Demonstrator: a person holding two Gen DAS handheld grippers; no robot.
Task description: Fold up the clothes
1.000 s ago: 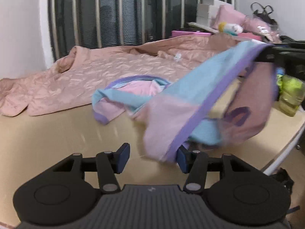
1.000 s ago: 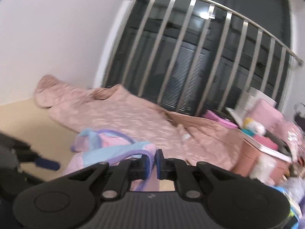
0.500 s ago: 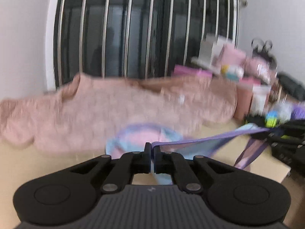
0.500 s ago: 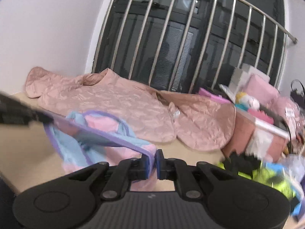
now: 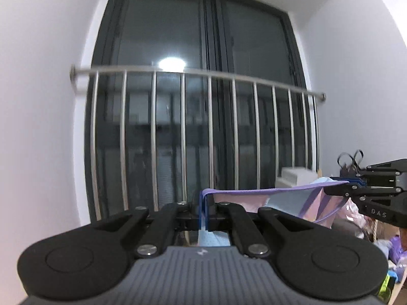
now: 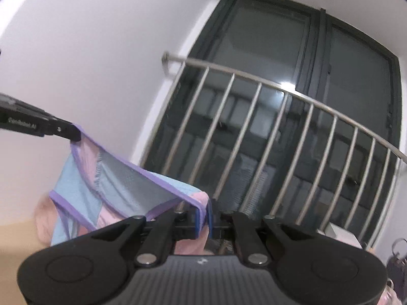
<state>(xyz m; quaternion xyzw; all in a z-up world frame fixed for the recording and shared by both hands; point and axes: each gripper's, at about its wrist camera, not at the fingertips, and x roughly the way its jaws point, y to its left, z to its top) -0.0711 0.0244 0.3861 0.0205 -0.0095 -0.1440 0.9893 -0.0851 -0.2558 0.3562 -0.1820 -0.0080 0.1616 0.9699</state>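
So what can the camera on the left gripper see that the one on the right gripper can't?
Only the left wrist view shows the clutter at the right: a white box, a dark bag with looped handles and, low down, something neon yellow.

Only the right wrist view shows the pink quilted blanket and the tan surface under it.

Both show the pastel garment stretched in the air between the left gripper and right gripper, each shut on its purple-trimmed edge, plus the dark window and metal railing.
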